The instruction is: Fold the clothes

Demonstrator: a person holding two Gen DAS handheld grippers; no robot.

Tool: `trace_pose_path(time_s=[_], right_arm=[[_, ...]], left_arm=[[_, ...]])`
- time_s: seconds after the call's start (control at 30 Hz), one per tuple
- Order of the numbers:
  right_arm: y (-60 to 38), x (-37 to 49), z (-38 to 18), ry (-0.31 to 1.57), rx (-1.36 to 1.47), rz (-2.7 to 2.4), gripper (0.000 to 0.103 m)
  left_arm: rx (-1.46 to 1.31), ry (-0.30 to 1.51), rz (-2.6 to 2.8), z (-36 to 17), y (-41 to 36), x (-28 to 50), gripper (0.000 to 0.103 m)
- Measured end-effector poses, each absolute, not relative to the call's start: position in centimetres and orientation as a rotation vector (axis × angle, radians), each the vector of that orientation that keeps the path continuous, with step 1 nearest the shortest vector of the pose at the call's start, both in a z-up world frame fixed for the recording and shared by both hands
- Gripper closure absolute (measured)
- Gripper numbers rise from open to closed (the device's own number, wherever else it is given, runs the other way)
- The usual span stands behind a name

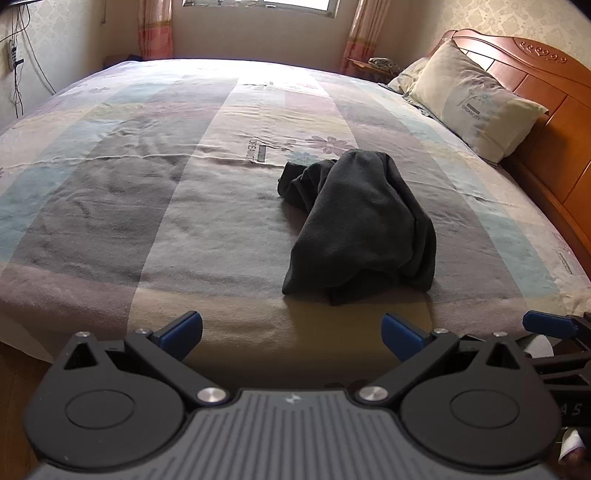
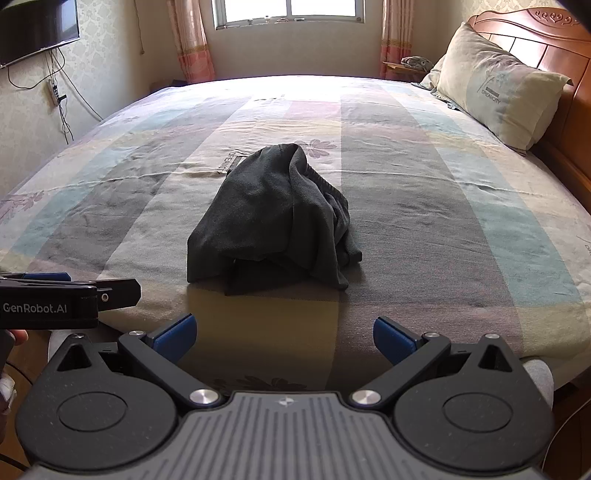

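Nearest the cameras, the left gripper [image 1: 291, 334] is seen with its blue-padded fingers [image 1: 183, 328] spread wide and nothing between them, held over the near edge of the bed [image 1: 110, 206]. The right gripper [image 2: 284, 338] is likewise released, its pads [image 2: 391, 338] well apart and empty, and it is held just beside the left one, whose body is caught at the left edge of the right wrist view with a "GenRobot.AI" mark. A little beyond both tools, a dark grey garment [image 1: 360, 225] is found lying in a crumpled heap on the striped, flower-printed bedspread [image 2: 424, 206], near the foot side and roughly midway across the bed; it is touched by neither gripper. A gathered waistband is shown on its right side in the right wrist view. Further back on the right, a pale pillow [image 2: 502, 88] is propped against the wooden headboard [image 2: 532, 33]. No container is shown holding anything. At the far wall, a window [image 2: 291, 11] is flanked by pink curtains [image 2: 190, 40], and a wall-mounted screen [image 2: 37, 29] is seen at the left.
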State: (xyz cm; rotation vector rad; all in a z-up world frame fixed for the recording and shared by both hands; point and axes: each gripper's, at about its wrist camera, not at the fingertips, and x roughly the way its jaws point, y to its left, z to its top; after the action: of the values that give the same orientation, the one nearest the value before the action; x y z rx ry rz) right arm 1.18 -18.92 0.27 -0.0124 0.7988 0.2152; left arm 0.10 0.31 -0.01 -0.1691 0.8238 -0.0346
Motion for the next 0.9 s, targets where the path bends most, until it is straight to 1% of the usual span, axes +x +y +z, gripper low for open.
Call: trace_pose_path(time_s=[0.9], right_arm=[[-19.38, 1.45, 0.5, 0.795, 0.003, 0.21, 0.0]], left_arm=[[-0.128, 0.845, -0.021, -0.01, -0.46, 0.2, 0.001]])
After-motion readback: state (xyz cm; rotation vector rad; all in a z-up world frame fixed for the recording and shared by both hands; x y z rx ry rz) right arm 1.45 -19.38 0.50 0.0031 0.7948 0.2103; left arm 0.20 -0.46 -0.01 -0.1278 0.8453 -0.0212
